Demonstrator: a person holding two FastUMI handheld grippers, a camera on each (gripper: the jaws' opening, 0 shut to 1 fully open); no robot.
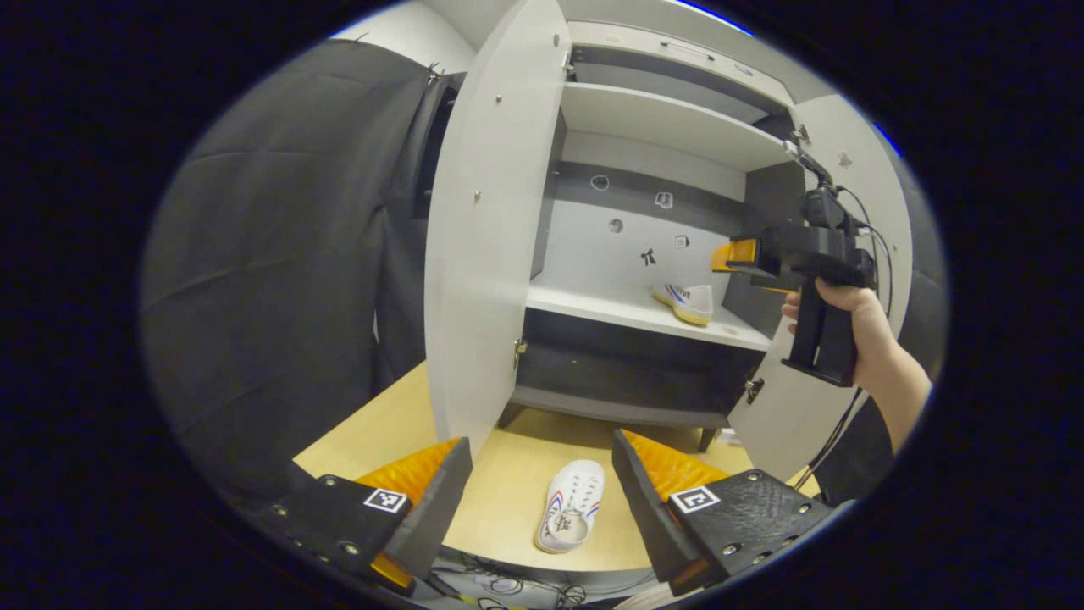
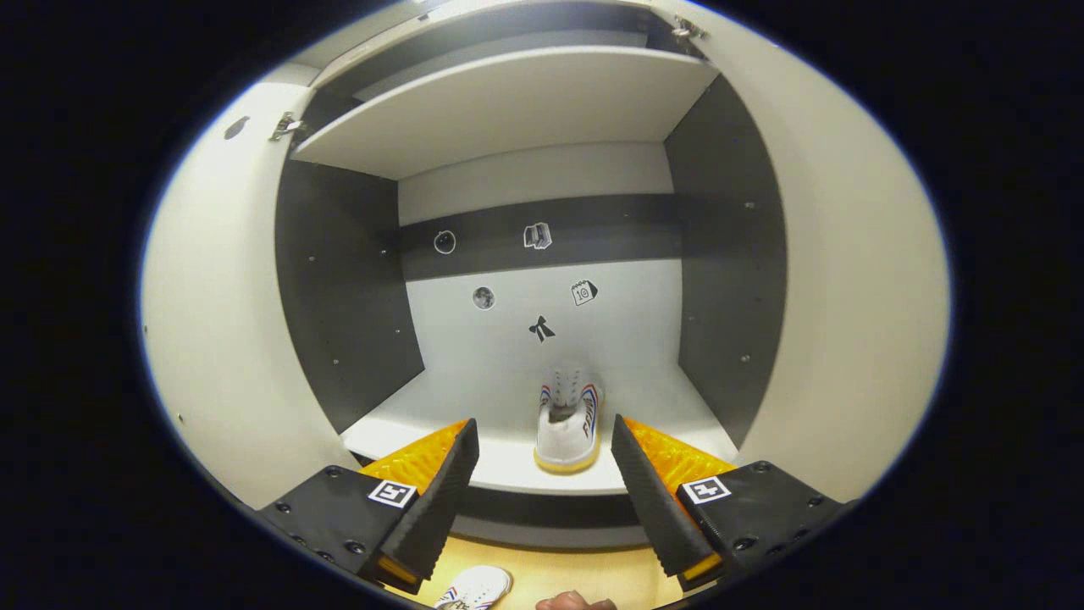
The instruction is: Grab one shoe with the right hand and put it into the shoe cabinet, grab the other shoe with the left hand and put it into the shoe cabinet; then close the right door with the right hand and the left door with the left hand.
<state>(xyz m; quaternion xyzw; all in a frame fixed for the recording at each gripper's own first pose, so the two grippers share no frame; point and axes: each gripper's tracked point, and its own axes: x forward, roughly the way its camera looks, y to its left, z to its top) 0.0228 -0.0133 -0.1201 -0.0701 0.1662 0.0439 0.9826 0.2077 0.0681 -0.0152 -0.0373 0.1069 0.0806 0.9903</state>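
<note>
Left gripper view: the left claw [image 1: 542, 496] stands wide open and holds nothing; its fingers frame a white sneaker [image 1: 572, 506] that lies on the tan surface [image 1: 500, 491] in front of the shoe cabinet [image 1: 652, 127], sole down, its opening toward the camera. The cabinet's left door [image 1: 487, 229] and right door [image 1: 847, 169] both stand open. On the middle shelf [image 1: 627, 312] sits the other sneaker [image 1: 684, 302], near the shelf's right end. Farther off, a hand [image 1: 855, 318] holds the right claw [image 1: 735, 254] just beside that shelved sneaker; from this angle I cannot tell how far its fingers are parted.

Right gripper view: the right claw [image 2: 544, 474] is wide open and empty, its fingers set on either side of the shelved sneaker [image 2: 569, 417] without touching it. That sneaker rests on the shelf [image 2: 406, 424], heel toward the camera, close to the front edge. At the bottom edge a part of the sneaker on the surface [image 2: 474, 586] shows, beside a fingertip.

Judgement: step 1 looks done, with 1 sneaker placed and let go. The step in hand is the second sneaker. The right claw needs to back out of the cabinet without nudging the placed sneaker. The left claw needs to drop to the surface, straddle the sneaker across its width, close on it, lift it past the left door's edge, and set it on the shelf's free left part. The 2 doors come after that.
</note>
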